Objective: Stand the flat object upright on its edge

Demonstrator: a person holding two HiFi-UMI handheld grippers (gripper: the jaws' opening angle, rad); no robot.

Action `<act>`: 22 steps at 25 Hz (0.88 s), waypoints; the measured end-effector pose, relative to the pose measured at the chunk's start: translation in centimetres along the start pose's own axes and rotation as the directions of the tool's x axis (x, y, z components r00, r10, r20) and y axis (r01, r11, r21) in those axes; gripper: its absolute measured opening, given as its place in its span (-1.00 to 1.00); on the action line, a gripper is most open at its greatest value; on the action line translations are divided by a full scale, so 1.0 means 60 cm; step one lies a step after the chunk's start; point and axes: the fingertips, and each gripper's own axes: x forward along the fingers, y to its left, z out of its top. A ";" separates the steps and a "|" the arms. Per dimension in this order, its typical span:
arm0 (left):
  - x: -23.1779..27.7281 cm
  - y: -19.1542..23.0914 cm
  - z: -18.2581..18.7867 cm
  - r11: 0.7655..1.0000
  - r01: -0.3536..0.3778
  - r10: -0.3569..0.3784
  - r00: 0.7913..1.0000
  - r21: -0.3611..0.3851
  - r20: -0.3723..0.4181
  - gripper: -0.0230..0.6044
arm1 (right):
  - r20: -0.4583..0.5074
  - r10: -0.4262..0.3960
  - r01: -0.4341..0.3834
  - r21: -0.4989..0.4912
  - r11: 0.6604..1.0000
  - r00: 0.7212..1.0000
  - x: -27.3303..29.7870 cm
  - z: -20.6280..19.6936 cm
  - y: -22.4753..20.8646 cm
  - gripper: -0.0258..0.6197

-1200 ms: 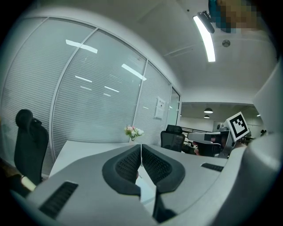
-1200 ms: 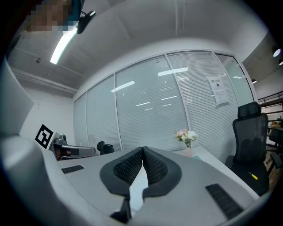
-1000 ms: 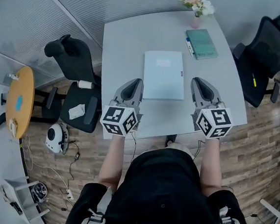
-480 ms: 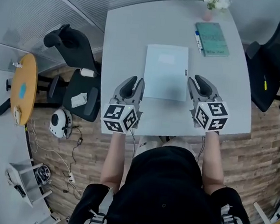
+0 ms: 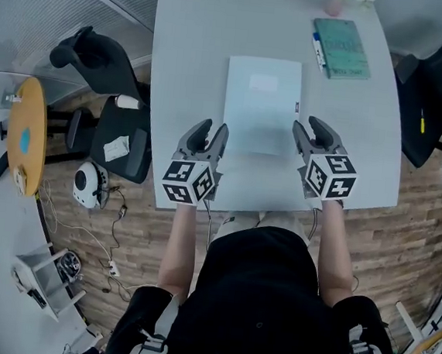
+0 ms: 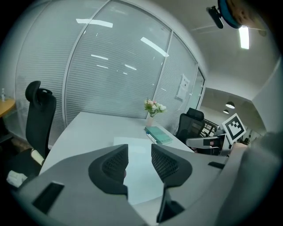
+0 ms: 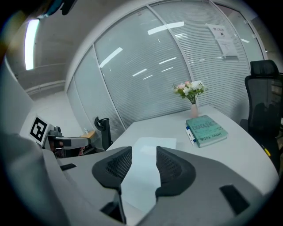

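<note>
Both forearms (image 5: 180, 242) are stretching forward side by side over the desk's (image 5: 191, 45) near edge. The left gripper (image 5: 212, 126) and right gripper (image 5: 309, 126) are flanking the near end of the flat object (image 5: 261, 105), which is lying flat mid-desk. Both pairs of fingers (image 6: 108, 167) are opening, gripping nothing.

We have bright, even indoor light in all three views. In the left gripper view a strip lamp (image 6: 243, 37) glows at the upper right. In the right gripper view a second strip lamp (image 7: 29, 44) flares at the upper left. Both leave white streaks on the glass wall (image 6: 110, 62). The pale counter (image 5: 192, 68) shows only faint, soft shadows. Both gripper views bend strongly and darken towards the corners, and the head view curves at its edges.
</note>
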 end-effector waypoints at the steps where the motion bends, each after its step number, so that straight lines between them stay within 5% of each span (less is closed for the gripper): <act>1: 0.011 0.010 -0.009 1.000 0.004 -0.004 1.000 -0.014 -0.014 -0.43 | -0.013 -0.006 0.006 0.005 1.000 1.000 0.010 -0.007 -0.003 -0.38; 9: 0.114 0.083 -0.070 0.996 0.041 -0.051 0.990 -0.078 -0.133 -0.37 | -0.129 -0.062 0.069 0.054 0.996 0.990 0.099 -0.064 -0.050 -0.34; 14: 0.188 0.102 -0.089 0.975 0.077 -0.112 0.980 -0.206 -0.166 -0.31 | -0.170 -0.106 0.122 0.087 0.989 0.980 0.153 -0.080 -0.091 -0.30; 22: 0.281 0.147 -0.122 0.974 0.046 -0.102 0.963 -0.221 -0.249 -0.15 | -0.227 -0.140 0.167 0.107 0.980 0.964 0.222 -0.107 -0.127 -0.16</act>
